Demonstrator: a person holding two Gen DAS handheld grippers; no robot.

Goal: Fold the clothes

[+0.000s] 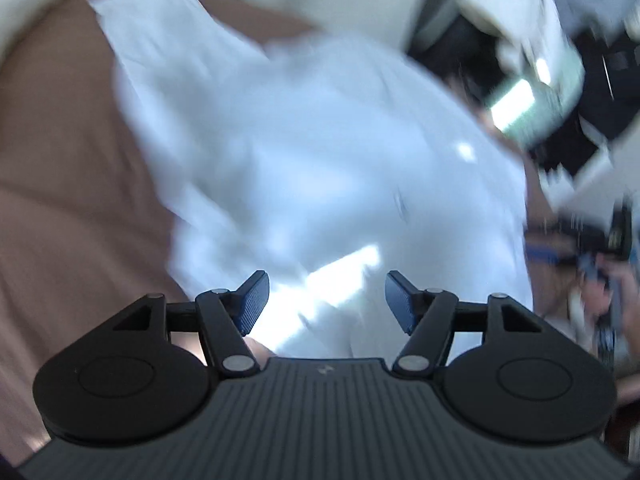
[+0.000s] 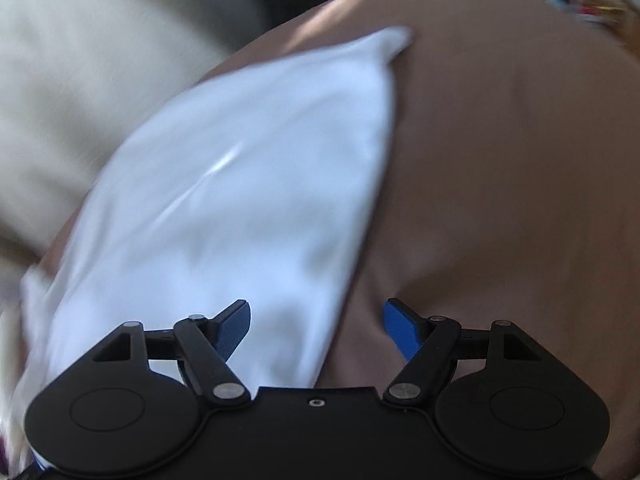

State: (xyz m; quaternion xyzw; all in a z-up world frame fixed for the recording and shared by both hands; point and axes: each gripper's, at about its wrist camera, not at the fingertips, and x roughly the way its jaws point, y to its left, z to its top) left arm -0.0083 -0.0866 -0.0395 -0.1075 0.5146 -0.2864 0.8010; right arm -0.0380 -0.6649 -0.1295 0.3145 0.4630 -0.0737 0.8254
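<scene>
Over white garment (image 1: pixel 320 152), both tongs spread

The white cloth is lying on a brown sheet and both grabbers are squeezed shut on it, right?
Not quite. The white cloth garment does lie on the brown bed sheet, but neither gripper is shut on it. In the left wrist view the left gripper has its blue pads wide apart, holding nothing; the right wrist view shows the right gripper open too.

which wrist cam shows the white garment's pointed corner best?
Right wrist: the white fabric garment tapers to a visible corner against the brown bedsheet. Left wrist shows a blurrier, crumpled spread, no clean corner.
</scene>
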